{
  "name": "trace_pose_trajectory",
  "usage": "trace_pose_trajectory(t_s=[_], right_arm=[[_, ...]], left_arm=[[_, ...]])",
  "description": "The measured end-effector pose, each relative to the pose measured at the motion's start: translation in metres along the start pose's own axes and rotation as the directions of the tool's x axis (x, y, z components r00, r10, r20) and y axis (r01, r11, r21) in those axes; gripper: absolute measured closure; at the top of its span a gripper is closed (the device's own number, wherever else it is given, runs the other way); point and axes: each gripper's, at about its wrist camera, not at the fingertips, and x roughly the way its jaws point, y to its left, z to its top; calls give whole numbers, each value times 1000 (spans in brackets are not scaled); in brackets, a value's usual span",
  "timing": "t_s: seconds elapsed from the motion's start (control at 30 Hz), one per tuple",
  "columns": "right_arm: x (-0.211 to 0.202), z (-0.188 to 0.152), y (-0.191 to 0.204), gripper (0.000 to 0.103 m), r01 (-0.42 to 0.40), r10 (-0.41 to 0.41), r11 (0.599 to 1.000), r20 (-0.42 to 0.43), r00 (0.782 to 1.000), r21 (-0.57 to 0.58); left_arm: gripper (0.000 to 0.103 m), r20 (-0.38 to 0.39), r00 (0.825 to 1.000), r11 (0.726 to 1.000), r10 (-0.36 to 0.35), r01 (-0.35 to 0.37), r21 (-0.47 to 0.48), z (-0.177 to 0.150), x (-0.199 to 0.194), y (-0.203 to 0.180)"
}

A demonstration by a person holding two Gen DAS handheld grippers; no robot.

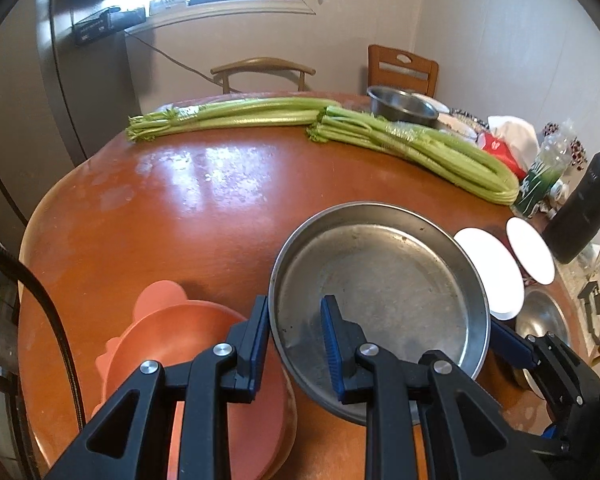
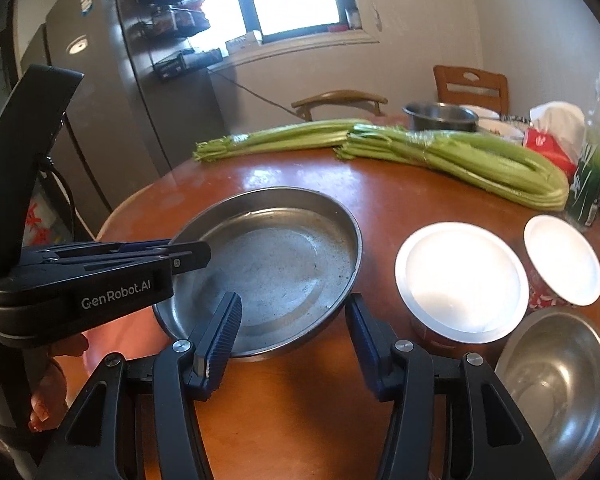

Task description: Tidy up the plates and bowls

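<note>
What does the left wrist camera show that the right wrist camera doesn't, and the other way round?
Only the left wrist view shows the pink bowl beside the steel plate and the black bottle. Only the right wrist view shows the open right gripper head-on and the whole small steel bowl. Both show the plate, the left gripper straddling its rim, the celery and two white-lidded cups.
</note>
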Motion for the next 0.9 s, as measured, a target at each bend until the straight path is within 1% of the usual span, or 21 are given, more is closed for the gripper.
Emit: trace_pose_trajectory(t_s=[0.17, 0.37, 0.47, 0.67, 0.9], right_arm=[[-18, 1, 20, 47, -8, 9, 999, 29, 1000, -44], [-32, 5, 49, 46, -36, 43, 993, 55, 998, -114], [-36, 5, 64, 46, -55, 64, 987, 60, 996, -150], [-32, 2, 86, 46, -82, 92, 980, 45, 995, -183], [-23, -3, 99, 46, -101, 108, 974, 23, 994, -204]], left_arm=[[77, 34, 999, 1000, 8, -8, -19, -5, -22, 11], [77, 74, 997, 998, 30, -25, -66, -13, -50, 35], [77, 90, 995, 995, 54, -46, -86, -17, -62, 48], [77, 96, 992, 992, 77, -66, -110, -27, -72, 67], [77, 84, 992, 987, 89, -76, -141, -43, -72, 83]])
